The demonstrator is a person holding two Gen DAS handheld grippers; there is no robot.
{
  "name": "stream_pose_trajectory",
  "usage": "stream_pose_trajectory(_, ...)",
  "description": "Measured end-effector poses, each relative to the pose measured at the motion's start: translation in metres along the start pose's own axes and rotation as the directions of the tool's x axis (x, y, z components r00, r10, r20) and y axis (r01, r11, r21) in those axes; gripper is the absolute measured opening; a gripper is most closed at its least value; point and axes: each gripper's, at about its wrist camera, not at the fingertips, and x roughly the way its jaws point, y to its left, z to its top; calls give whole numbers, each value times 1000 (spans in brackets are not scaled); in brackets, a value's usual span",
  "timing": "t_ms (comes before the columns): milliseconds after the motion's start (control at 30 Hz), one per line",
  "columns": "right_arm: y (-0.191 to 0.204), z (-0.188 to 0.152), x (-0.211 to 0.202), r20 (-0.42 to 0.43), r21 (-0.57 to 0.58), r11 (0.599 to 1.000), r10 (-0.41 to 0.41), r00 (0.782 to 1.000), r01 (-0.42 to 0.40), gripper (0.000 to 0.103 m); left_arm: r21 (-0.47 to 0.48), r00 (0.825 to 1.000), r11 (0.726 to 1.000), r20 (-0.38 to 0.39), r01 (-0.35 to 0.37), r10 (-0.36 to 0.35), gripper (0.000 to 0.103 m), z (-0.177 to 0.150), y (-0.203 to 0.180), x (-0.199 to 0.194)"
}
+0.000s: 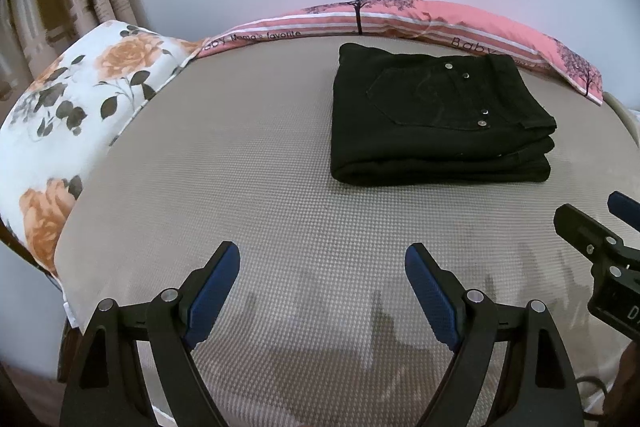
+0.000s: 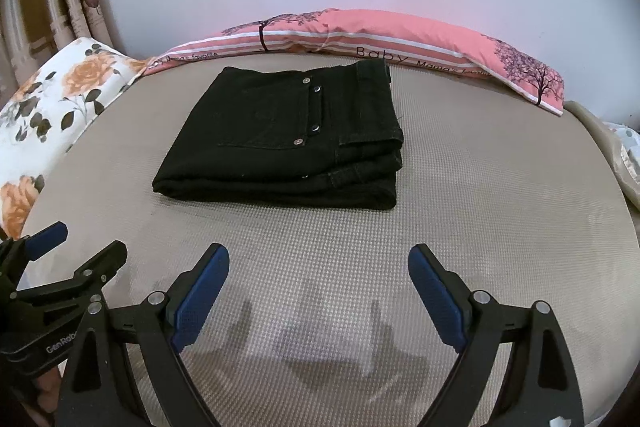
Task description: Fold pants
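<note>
On the far part of the bed, black pants [image 1: 436, 115] lie folded in a neat stack.
Left gripper [image 1: 322, 267] and right gripper [image 2: 318, 267] hover near, both spread wide and holding nothing; bare beige mat [image 2: 480, 195] lies between them and the stack. Pink pillow [image 2: 420, 39] borders the far edge, floral pillow [image 1: 60, 115] the left.

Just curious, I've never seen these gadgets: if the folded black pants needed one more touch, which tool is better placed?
Probably the right tool: the pants lie almost straight ahead of it. From the left tool they sit off to its right. Both tools are open and empty, apart from the pants.
</note>
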Motion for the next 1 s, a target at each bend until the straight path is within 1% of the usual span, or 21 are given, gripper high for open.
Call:
stream_pose_trajectory(633, 2, -2, 14, -41, 2, 1000, 4, 999, -4, 89, 17, 1000, 1000, -16, -22, 23, 85, -1, -1, 11)
stream_pose_trajectory(1000, -1, -3, 17, -54, 11, 1000, 8, 999, -7, 89, 15, 1000, 1000, -19, -19, 19, 85, 0, -1, 12)
